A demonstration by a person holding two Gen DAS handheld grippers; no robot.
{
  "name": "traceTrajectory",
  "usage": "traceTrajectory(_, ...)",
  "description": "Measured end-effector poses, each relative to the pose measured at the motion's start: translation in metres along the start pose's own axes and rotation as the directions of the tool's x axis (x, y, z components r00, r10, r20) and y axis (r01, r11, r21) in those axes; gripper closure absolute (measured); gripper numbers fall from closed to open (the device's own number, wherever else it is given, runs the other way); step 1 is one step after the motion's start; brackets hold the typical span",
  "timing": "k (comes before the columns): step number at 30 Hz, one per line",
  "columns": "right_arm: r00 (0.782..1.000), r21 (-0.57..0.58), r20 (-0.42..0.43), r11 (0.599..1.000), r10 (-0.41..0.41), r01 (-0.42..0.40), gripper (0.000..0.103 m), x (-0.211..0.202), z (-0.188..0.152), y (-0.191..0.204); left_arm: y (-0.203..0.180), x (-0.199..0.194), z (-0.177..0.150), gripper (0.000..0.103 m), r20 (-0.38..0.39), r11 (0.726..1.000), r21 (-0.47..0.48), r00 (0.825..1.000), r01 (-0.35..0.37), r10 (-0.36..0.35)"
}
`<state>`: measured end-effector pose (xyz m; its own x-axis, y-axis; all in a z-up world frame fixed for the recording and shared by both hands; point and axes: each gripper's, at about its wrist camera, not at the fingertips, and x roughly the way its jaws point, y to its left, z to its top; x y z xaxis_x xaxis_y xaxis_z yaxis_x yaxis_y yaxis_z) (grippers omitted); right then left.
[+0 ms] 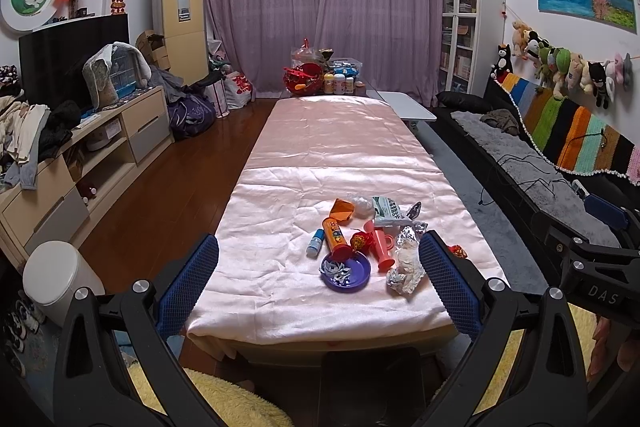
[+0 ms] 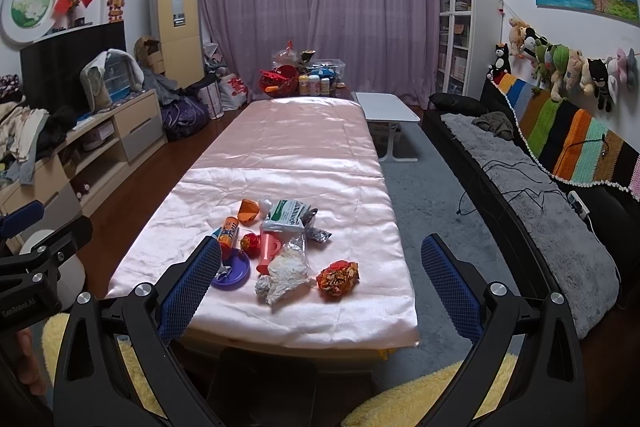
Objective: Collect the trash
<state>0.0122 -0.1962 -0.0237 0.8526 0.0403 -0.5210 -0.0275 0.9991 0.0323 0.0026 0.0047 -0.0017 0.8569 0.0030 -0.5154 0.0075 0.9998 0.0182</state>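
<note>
- Left gripper (image 1: 318,281) held above the table's near edge, fingers spread wide, nothing between them.
- Right gripper (image 2: 320,281) likewise gaping, empty, near the same edge.
- Trash heaped on the near end of the pink cloth (image 2: 280,147): crumpled foil (image 2: 286,273) nearest, red-orange wrapper (image 2: 338,277) just right of it, apart.
- Purple dish (image 1: 346,271) left of the foil, holding silvery scraps.
- Orange tube (image 1: 336,239) angled beside the dish's far rim, possibly touching; small blue bottle (image 1: 315,242) to its left.
- White-green packet (image 2: 288,215) and orange box (image 2: 249,211) at the pile's far side.
- White bin (image 1: 54,273) on the floor, left of the table.
</note>
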Motion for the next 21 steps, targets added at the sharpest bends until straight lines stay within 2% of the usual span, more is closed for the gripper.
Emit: traceTrajectory(21,1.000,-0.003,-0.002,1.000,0.009,-0.009,0.003,-0.0012,-0.0010,0.0037,0.0023,-0.0014,0.0006,0.008,0.001,1.000,-0.001,1.000,-0.004,0.004)
